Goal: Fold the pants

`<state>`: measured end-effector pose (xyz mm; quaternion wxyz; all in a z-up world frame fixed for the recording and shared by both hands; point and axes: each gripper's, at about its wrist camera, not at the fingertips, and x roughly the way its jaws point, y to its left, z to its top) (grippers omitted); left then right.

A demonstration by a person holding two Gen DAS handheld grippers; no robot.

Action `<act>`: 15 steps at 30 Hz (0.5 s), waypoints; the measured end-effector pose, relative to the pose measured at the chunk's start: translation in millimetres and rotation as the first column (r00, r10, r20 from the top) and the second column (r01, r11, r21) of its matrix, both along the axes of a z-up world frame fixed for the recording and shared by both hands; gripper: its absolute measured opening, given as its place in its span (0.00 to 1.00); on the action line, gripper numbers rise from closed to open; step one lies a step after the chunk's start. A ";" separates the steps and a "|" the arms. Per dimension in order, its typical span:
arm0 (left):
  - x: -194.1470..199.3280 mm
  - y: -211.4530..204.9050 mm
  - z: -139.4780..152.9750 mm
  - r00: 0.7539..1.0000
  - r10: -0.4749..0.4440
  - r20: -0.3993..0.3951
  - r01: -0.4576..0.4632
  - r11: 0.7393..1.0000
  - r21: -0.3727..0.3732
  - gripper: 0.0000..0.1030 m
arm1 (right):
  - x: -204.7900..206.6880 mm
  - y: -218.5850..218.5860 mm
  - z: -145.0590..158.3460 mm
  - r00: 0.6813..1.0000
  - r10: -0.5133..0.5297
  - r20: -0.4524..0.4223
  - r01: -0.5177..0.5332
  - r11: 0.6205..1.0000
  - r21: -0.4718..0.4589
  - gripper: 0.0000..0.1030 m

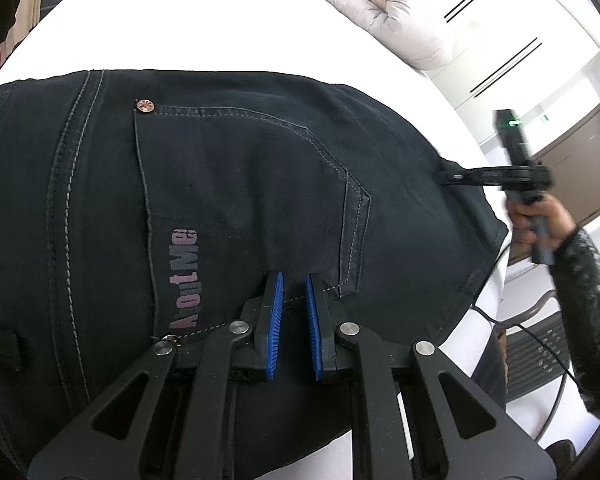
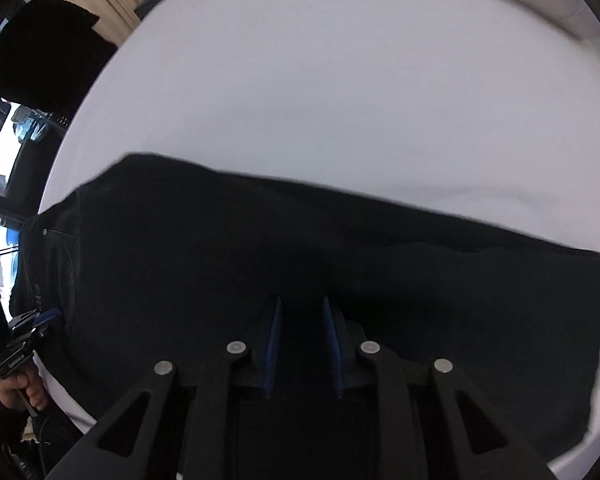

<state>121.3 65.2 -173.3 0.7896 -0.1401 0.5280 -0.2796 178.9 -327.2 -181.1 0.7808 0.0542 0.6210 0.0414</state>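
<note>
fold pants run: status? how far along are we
Done: the dark pants lie flat on the white bed, looking already doubled leg over leg, back pocket up. In hand: the left gripper sits over the waist end with a gap between its pads; the right gripper is over the leg section, grip unclear. Left: the crosswise folds, since the legs run out full length.

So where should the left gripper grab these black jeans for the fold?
Take the black jeans at the near hem edge beside the pocket seam, coming in low from the near side. The left gripper hovers there, jaws slightly apart; the cloth lies flat on the white bed.
</note>
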 end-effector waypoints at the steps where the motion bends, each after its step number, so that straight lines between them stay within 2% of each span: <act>1: 1.2 2.1 -0.3 1.000 0.000 -0.001 0.000 1.000 -0.002 0.11 | 3.3 -20.7 1.7 0.991 -0.116 0.065 0.117 0.993 -0.012 0.00; 2: 1.0 3.1 -0.3 1.000 0.001 -0.001 -0.001 1.000 -0.004 0.11 | 1.0 -38.1 9.4 0.963 -0.225 0.145 0.231 0.973 -0.027 0.00; 3: 0.8 4.6 -0.4 1.000 0.002 0.000 -0.002 1.000 -0.006 0.11 | -5.6 -55.5 18.8 0.912 -0.339 0.233 0.363 0.929 -0.072 0.12; 4: 0.8 6.6 -0.4 1.000 0.003 0.000 -0.003 1.000 -0.007 0.11 | -17.1 -74.0 28.4 0.840 -0.451 0.302 0.496 0.864 -0.090 0.30; 5: 1.0 8.2 -0.9 1.000 0.002 0.001 -0.002 1.000 -0.004 0.11 | -25.1 -82.0 33.0 0.809 -0.493 0.319 0.533 0.845 -0.045 0.34; 6: 1.4 10.5 -0.8 1.000 0.001 0.001 -0.001 1.000 -0.004 0.11 | -32.3 -85.6 37.2 0.798 -0.508 0.324 0.533 0.846 0.014 0.37; 7: 1.8 12.1 -1.6 1.000 0.003 0.001 -0.003 1.000 -0.003 0.11 | -37.5 -82.7 41.2 0.811 -0.483 0.329 0.500 0.865 0.038 0.37; 9: 3.1 13.5 -1.9 1.000 0.008 0.001 -0.008 1.000 -0.002 0.11 | -43.7 -66.1 49.2 0.857 -0.387 0.339 0.411 0.912 0.003 0.38; 11: 2.3 11.6 -1.2 1.000 0.010 0.004 -0.010 1.000 0.006 0.11 | -45.0 -40.7 47.5 0.916 -0.271 0.295 0.267 0.962 0.054 0.38; 13: 1.0 7.2 0.2 1.000 0.009 0.007 -0.009 1.000 0.013 0.11 | -42.1 -22.4 33.3 0.958 -0.180 0.224 0.155 0.980 0.125 0.37; 14: 0.0 2.9 4.2 1.000 0.005 0.008 -0.005 1.000 0.019 0.11 | -37.6 -13.5 17.4 0.973 -0.139 0.185 0.119 0.986 0.114 0.35; 15: -0.1 3.0 4.5 1.000 0.001 0.009 -0.001 1.000 0.021 0.11 | -35.4 -14.2 5.9 0.974 -0.149 0.169 0.140 0.988 0.064 0.35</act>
